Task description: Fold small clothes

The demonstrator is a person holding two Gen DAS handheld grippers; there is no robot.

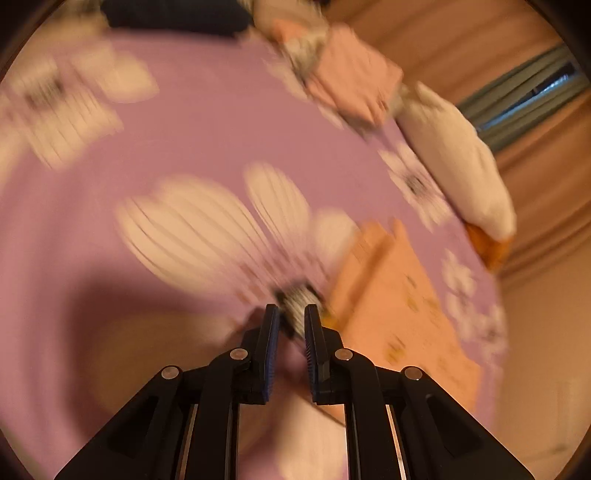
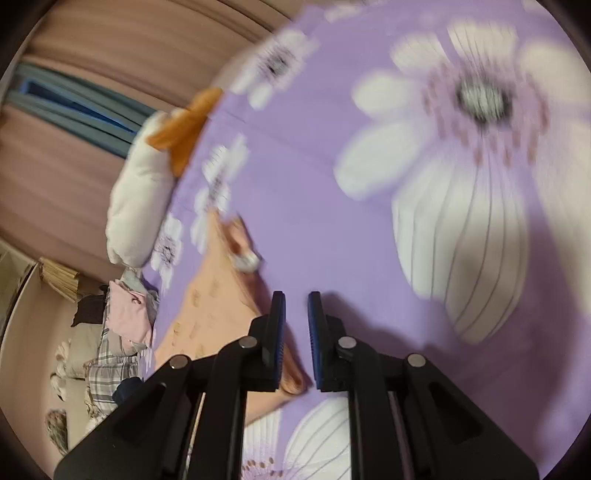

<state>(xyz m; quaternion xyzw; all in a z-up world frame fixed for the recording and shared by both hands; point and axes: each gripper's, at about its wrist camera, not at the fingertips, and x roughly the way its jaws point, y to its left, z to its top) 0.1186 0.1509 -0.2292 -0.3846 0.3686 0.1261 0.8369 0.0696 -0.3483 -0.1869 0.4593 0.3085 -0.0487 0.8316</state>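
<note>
Lilac bedsheet (image 1: 207, 133) printed with big white daisies fills both wrist views, blurred by motion. Behind the bed hang pinkish curtains (image 1: 461, 40) with a strip of blue window (image 1: 532, 99) showing between them.

An orange garment (image 1: 402, 314) with small printed marks lies flat on the sheet; it sits just right of the left gripper (image 1: 291, 314) in the left view, and left of the right gripper (image 2: 296, 301) in the right view, where its lower edge runs under the left jaw.

Both grippers' black jaws with blue pads stand nearly closed, with only a narrow slit between the pads. Nothing is pinched in either pair (only sheet and daisy print show through the gaps).

A white pillow (image 1: 454, 158) with an orange corner lies at the bed's edge. Near it is a heap of clothes (image 1: 351, 77), pink and plaid among them. A dark item (image 1: 173, 16) lies at the top of the left view, too blurred to identify.
</note>
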